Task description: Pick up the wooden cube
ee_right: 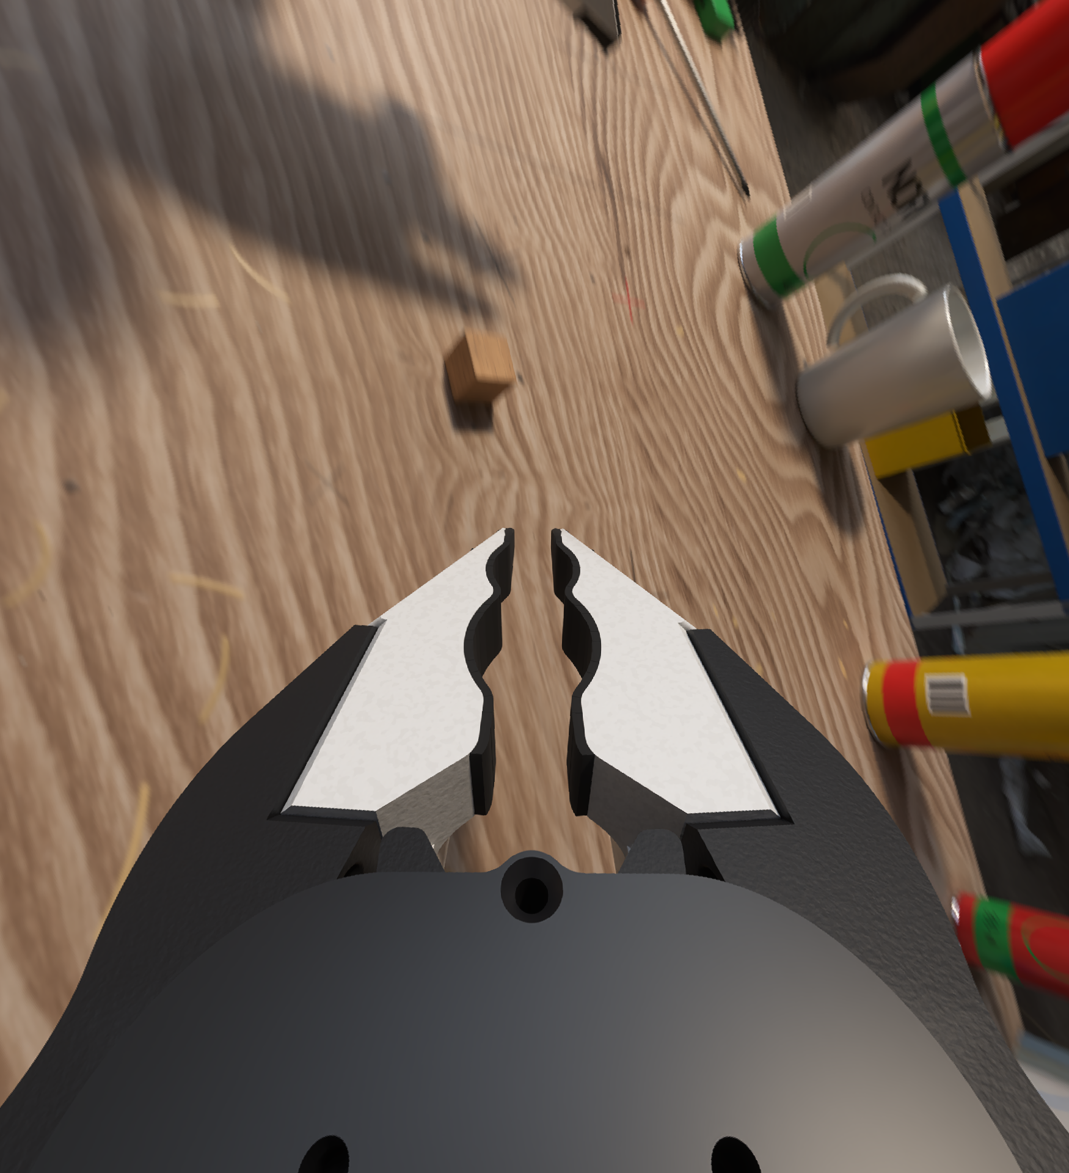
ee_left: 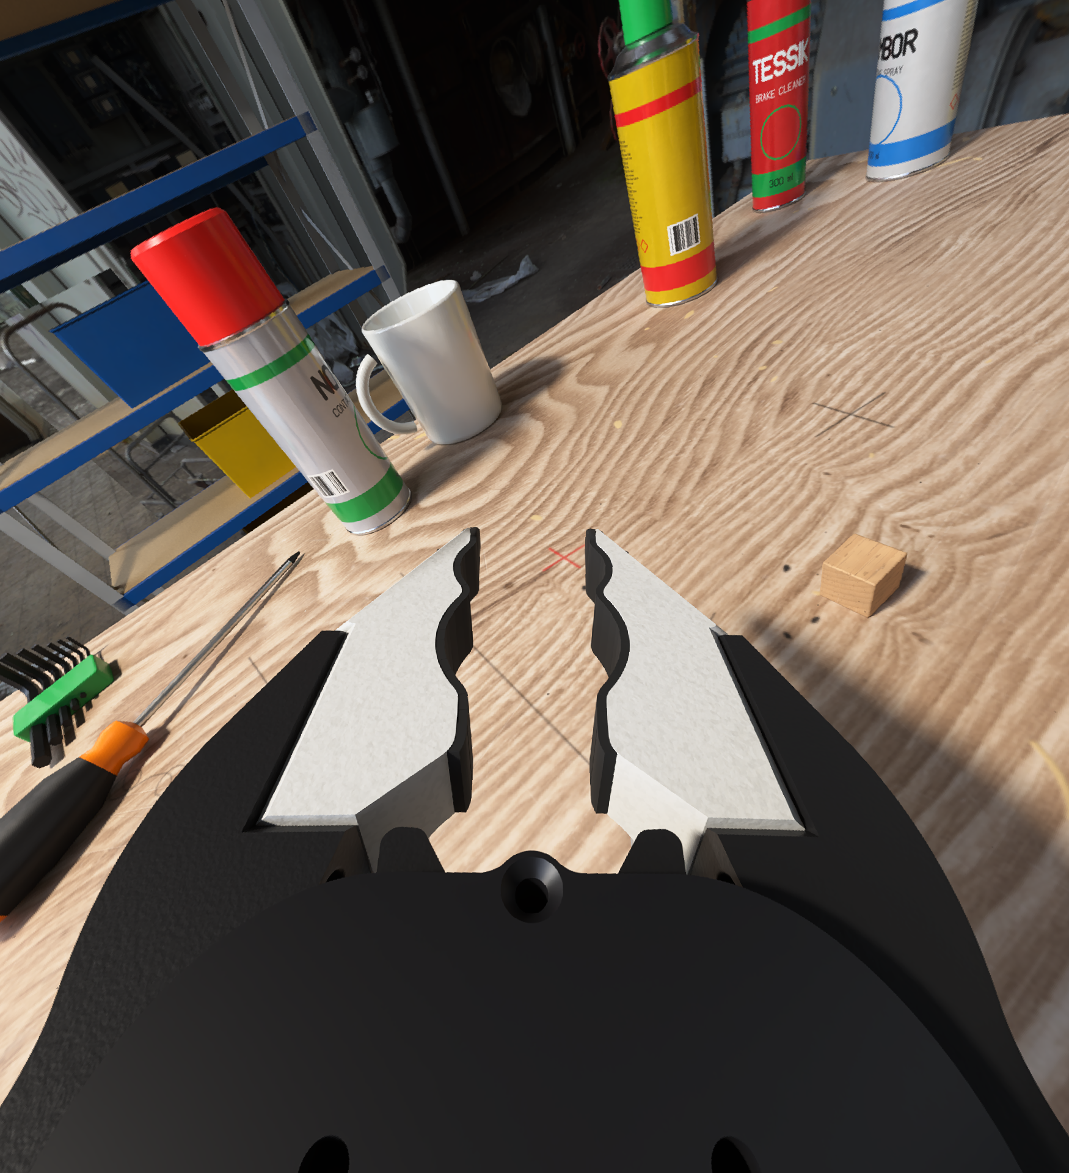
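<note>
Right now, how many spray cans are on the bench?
4. A red-capped grey one stands beside the white mug; yellow, red and white-and-blue cans stand along the far edge. More may sit outside both views.

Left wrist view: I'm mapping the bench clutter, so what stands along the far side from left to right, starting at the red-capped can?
Red-capped can → white mug → yellow can → red can → white and blue can.
</note>
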`<state>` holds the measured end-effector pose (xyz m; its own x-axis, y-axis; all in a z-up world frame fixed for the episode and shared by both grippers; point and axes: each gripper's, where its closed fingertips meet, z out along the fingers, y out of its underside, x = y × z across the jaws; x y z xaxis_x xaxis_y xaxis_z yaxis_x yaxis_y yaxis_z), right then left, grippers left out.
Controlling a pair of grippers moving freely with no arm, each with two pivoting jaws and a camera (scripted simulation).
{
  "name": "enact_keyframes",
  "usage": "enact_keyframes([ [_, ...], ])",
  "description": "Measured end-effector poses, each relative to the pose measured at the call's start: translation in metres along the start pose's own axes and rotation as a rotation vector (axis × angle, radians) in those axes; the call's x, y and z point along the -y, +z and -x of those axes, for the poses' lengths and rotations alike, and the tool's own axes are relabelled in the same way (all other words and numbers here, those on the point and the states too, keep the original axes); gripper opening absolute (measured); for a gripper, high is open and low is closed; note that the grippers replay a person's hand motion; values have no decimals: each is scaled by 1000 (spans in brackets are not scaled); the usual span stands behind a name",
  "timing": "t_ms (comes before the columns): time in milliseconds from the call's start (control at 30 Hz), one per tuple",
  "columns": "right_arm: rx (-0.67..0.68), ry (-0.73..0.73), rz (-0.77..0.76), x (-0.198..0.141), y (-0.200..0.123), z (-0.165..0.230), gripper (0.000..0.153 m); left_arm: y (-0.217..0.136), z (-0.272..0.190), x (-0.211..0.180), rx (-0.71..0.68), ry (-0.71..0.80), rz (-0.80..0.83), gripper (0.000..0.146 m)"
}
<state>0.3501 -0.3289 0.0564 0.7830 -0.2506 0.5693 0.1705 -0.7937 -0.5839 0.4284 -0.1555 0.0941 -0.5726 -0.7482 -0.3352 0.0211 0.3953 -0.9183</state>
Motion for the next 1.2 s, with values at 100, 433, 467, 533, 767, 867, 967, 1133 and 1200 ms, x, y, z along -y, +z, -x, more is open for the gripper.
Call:
enact_keyframes([
  [100, -53, -23, 114, -30, -13, -7, 14, 0, 0, 0, -1, -4, 2, 33],
  [433, -127, 21, 342, -40, -28, -17, 25, -1, 1, 0, 4, -5, 9, 33],
  [467, -136, 27, 343, -37, -30, -20, 25, -1, 1, 1, 7, -3, 8, 33],
  [533, -167, 49, 340, -30, -36, -28, 25, -2, 3, 1, 11, -5, 8, 33],
  [767, -252, 95, 274, 6, -52, -53, 25, -3, 3, 2, 6, -23, 14, 33],
  [867, -117, 88, 143, 38, -36, -37, 26, -3, 4, 2, 4, -30, 17, 33],
  [967, 96, 80, 28, 70, -4, -10, 33, -4, 4, 3, -2, -47, 15, 33],
  [1133, 417, 136, 4, 89, 49, 29, 52, -4, 5, 1, 3, -49, 19, 33],
  [1200, 456, 147, 57, 81, 65, 36, 55, -4, 5, 0, 3, -51, 23, 33],
])
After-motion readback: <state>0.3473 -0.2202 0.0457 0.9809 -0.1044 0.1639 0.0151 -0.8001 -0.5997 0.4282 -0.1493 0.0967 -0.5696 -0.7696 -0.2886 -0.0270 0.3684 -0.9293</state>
